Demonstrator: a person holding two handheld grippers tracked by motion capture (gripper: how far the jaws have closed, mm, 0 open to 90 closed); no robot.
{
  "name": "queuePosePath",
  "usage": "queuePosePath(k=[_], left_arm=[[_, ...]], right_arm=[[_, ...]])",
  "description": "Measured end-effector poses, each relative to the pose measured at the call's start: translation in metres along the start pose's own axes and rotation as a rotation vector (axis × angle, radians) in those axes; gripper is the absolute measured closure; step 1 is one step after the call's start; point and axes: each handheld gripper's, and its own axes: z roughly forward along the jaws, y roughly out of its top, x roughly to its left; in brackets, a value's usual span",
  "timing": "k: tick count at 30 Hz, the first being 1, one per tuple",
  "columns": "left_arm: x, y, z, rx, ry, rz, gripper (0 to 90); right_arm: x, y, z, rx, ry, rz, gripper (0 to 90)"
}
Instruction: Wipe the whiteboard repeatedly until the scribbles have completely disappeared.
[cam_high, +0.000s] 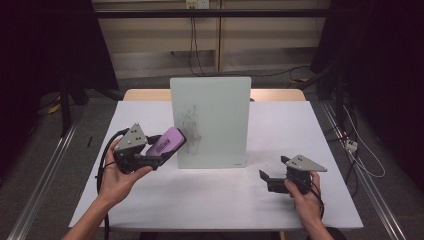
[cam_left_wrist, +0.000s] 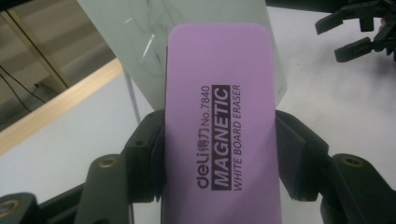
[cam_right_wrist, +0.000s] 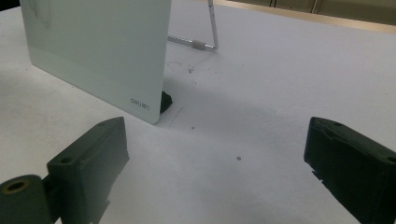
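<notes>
Eraser (cam_left_wrist: 219, 126), purple, clamped lengthwise between left gripper (cam_high: 150, 159) jaws, pads pressing both long edges. Label side up, print reading "MAGNETIC WHITE BOARD ERASER". Far end sticking out well past the jaw tips, angled up toward the board (cam_high: 210, 122). Seen from above, eraser tip overlapping the board's lower-left face, right by the scribbles (cam_high: 189, 124); contact with the surface impossible to confirm. Held clear of the table (cam_high: 200, 195), off the left of the board.

Board standing upright mid-table, tilted slightly back on a wire stand (cam_right_wrist: 212, 32), small black foot (cam_right_wrist: 166, 99) at the near corner.

Right gripper (cam_high: 272, 177) low over the table, right of the board and well apart from it. Jaws spread wide, nothing between them, bare table showing in the gap. Pointing toward the board's lower right corner.
</notes>
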Motion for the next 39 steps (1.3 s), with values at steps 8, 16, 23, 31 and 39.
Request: queuePosePath(k=[8, 16, 23, 31, 39], left_arm=[[0.002, 0.017, 0.001, -0.020, 0.022, 0.046, 41.1], [0.009, 0.030, 0.007, -0.041, 0.035, 0.049, 41.1], [0.019, 0.049, 0.014, -0.082, 0.063, 0.057, 41.1], [0.023, 0.058, 0.021, -0.083, 0.064, 0.063, 41.2], [0.029, 0.068, 0.030, -0.083, 0.074, 0.086, 41.1]], right_arm=[[0.000, 0.000, 0.001, 0.003, 0.000, 0.000, 6.3], [0.000, 0.000, 0.001, 0.000, -0.001, 0.000, 6.3], [0.000, 0.000, 0.001, 0.001, 0.001, 0.001, 6.3], [0.000, 0.000, 0.001, 0.001, 0.002, 0.002, 6.3], [0.000, 0.000, 0.001, 0.001, 0.003, 0.002, 6.3]])
